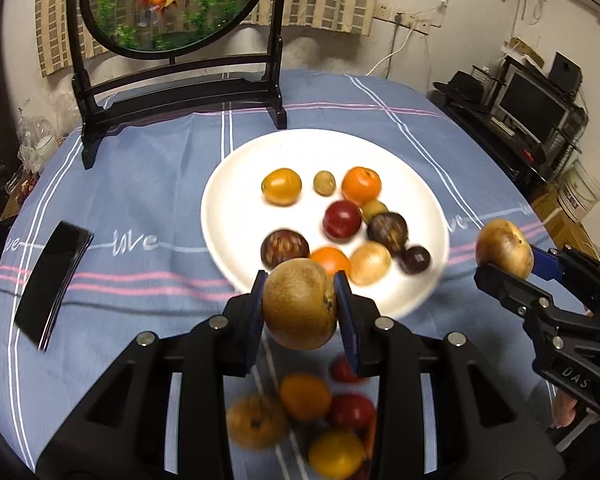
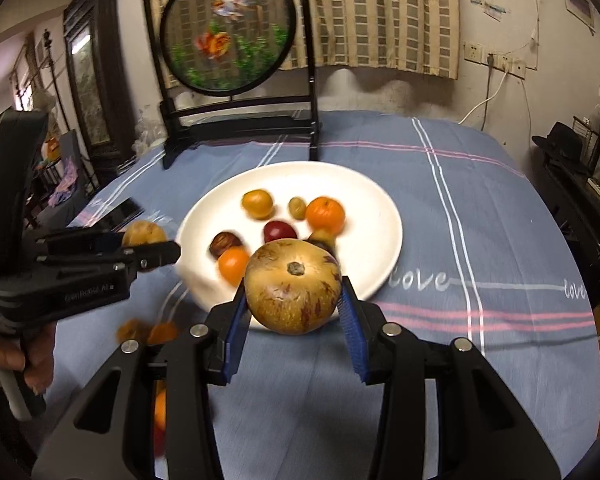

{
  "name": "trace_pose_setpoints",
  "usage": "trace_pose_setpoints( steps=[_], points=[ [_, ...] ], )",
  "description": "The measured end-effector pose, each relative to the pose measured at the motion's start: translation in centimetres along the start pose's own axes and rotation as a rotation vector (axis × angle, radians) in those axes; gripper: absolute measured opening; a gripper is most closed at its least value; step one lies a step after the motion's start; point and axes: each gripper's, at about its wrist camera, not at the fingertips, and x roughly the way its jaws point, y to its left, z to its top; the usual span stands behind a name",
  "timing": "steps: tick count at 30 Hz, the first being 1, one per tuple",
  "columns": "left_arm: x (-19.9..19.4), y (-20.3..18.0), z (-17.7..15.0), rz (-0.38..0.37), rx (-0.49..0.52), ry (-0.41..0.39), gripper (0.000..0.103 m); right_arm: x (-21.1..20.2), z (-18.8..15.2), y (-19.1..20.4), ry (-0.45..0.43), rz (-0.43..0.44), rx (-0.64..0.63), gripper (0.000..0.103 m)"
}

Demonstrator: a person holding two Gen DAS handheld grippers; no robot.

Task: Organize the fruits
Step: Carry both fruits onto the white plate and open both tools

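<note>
Two grippers [image 1: 300,300] [image 2: 294,308], each clamping brown fruit [image 1: 300,304] [image 2: 293,286]

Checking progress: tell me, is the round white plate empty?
No, the round white plate already holds several small orange, red and dark fruits.

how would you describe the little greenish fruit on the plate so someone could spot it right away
Find the white plate on the blue tablecloth. Along its far side, the greenish fruit sits between a yellow-orange fruit and an orange one. It is much smaller and duller than either.
</note>
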Motion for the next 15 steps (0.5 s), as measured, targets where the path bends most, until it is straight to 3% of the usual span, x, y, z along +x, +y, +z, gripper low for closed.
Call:
trace_pose_setpoints(
  steps=[12, 15],
  points=[
    [7.9, 1.7, 4.1, 0.060, -0.064, 0.049, 0.034, 8.9, 2.4, -2.9, 0.067, -0.095, 0.022, 0.044],
    [8.4, 2.0, 4.4, 0.094, -0.081, 0.031, 0.046, 9.5, 2.4, -3.3, 0.050, -0.089, 0.029, 0.053]
  ],
)
